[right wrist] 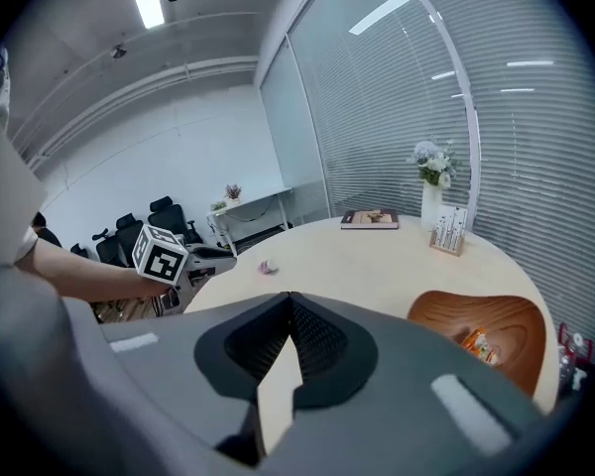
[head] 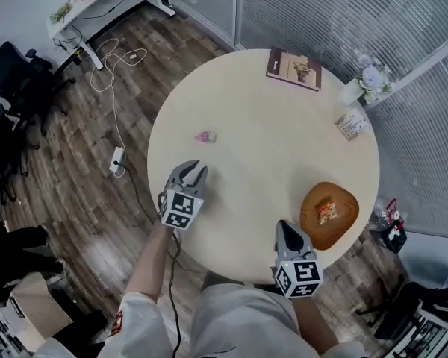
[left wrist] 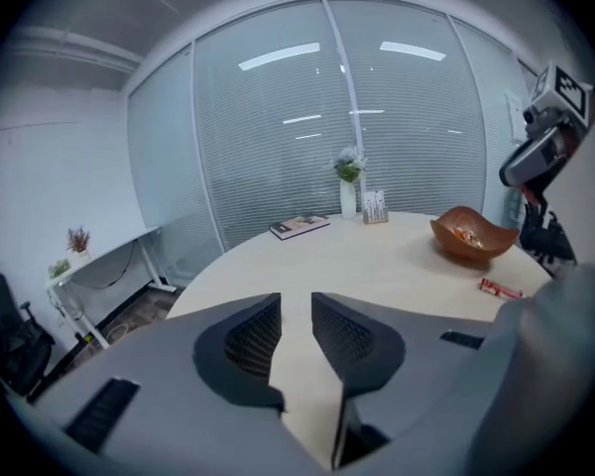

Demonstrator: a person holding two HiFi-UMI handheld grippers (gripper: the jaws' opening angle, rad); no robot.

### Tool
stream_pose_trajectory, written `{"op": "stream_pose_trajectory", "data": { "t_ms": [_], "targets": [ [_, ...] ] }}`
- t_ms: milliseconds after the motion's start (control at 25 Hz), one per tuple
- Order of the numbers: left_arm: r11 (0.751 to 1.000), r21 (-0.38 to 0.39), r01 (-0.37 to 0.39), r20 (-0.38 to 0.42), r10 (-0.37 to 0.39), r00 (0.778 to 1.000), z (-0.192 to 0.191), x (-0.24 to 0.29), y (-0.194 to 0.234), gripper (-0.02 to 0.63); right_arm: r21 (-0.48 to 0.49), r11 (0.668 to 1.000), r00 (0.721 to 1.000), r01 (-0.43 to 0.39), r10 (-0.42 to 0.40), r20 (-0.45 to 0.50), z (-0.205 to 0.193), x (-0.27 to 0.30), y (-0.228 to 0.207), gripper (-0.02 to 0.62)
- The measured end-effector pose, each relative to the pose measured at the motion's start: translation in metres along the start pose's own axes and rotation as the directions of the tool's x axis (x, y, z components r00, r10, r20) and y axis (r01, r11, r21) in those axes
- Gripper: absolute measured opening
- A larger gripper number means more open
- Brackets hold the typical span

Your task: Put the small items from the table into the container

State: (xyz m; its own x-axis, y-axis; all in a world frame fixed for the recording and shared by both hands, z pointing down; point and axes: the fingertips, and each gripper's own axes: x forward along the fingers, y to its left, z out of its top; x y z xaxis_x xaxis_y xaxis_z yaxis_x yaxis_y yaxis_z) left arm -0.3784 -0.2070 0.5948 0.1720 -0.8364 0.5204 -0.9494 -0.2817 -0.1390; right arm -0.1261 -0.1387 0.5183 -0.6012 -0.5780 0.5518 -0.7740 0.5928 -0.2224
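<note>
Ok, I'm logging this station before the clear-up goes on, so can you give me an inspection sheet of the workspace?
Surface: round beige table, mostly bare.
Job's things: small pink item on the table; red wrapped item beside the brown wooden bowl, which holds an orange packet.
Clutter: brown book, white vase with flowers, card holder.
Grippers: left gripper open, empty; right gripper shut, empty.
Cables: white cables and power strip on the floor.
Surroundings: wood floor, blinded glass wall, black office chairs.
</note>
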Motion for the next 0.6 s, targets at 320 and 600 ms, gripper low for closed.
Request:
{"op": "stream_pose_trajectory", "data": {
  "t_ms": [320,600],
  "targets": [
    [0.963,0.141,0.231,-0.039,-0.227,0.973,0.006,0.084,0.053,0.238,0.045,0.992,0.992,0.12,-0.119,-0.032,0.013,0.042,0.005,0.002],
    [0.855,0.266,0.446,-0.217,-0.397,0.892,-0.03,0.134,0.042,0.255,0.058,0.979,0.98,0.193,-0.19,-0.062,0.012,0.053,0.002,0.002]
  ]
}}
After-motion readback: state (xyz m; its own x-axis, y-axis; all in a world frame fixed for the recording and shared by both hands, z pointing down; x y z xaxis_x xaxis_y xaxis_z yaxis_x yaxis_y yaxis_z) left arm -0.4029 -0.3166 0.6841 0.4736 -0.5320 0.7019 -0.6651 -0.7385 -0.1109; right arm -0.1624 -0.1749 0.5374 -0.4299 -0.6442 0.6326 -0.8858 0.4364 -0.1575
